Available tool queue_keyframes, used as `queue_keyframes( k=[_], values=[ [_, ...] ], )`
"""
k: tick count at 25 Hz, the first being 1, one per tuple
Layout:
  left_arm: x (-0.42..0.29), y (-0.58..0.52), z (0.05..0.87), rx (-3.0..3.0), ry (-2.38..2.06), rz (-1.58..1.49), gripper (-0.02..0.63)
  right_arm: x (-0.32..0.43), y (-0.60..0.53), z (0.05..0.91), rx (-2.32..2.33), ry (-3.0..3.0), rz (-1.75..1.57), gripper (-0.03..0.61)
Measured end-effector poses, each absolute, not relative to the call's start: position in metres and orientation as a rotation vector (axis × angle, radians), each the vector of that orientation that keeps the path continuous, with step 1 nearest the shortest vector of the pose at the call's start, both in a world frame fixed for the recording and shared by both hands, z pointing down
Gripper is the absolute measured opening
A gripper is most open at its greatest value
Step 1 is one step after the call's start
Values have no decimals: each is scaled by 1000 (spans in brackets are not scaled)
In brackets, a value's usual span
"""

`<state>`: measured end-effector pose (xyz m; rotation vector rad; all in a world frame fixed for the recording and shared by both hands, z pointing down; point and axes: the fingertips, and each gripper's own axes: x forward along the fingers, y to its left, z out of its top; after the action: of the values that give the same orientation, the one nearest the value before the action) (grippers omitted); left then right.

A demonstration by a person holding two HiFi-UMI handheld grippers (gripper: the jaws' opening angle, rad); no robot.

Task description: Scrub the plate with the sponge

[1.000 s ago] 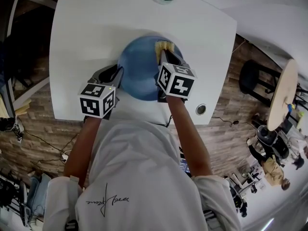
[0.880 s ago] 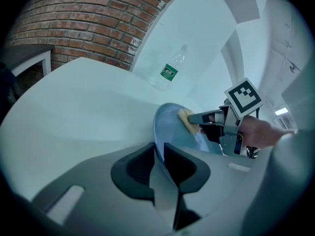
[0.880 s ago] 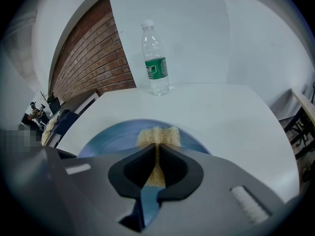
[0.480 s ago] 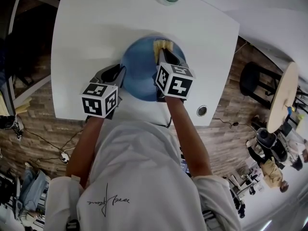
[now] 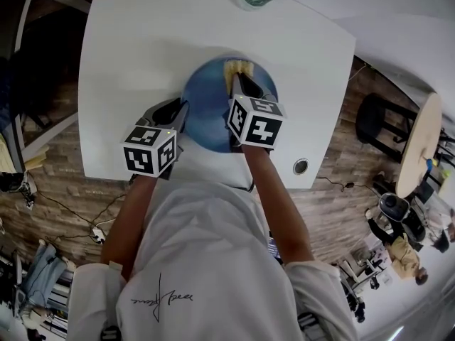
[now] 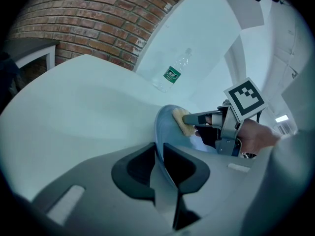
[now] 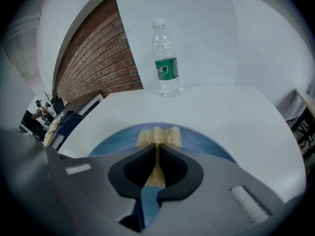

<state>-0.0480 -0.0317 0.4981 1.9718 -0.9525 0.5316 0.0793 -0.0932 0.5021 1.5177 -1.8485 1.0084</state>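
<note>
**A:** Two grippers were at work in the head view. The left gripper [image 5: 179,114] was clamped on the near-left rim of the round blue plate [image 5: 210,109], which sat on the white table [image 5: 135,41]. The right gripper [image 5: 239,80] pinched the yellow sponge [image 5: 238,67] against the plate's far side.

**B:** Any writing there?

**A:** A script print on the back of the person's white shirt [image 5: 160,295], which I couldn't read. The cubes carried black-and-white square markers, no letters.

**B:** And the left gripper view?

**A:** Its jaws were closed on the plate's edge, with the rim deep between them. I'd judge that this hold mattered most. It had to be firm enough to stop the plate sliding or spinning under the strokes, without levering it off the table.

**B:** The right gripper view?

**A:** The jaws were shut on the sponge, whose free end stuck out past the tips onto the blue surface. To scrub well, I'd press down lightly so that sponge rather than jaw tips met the plate. Then I'd work overlapping strokes from the far rim across the middle. Beyond stood a clear plastic water bottle [image 7: 166,58] with a green label. Its white print was too small to read.
</note>
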Motion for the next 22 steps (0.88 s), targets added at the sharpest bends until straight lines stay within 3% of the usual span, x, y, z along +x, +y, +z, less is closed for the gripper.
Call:
queue_keyframes(
  k=[22],
  values=[
    [-50, -29, 499, 1954, -973, 513, 64, 39, -87, 503, 1416, -1933, 944, 20]
  ],
)
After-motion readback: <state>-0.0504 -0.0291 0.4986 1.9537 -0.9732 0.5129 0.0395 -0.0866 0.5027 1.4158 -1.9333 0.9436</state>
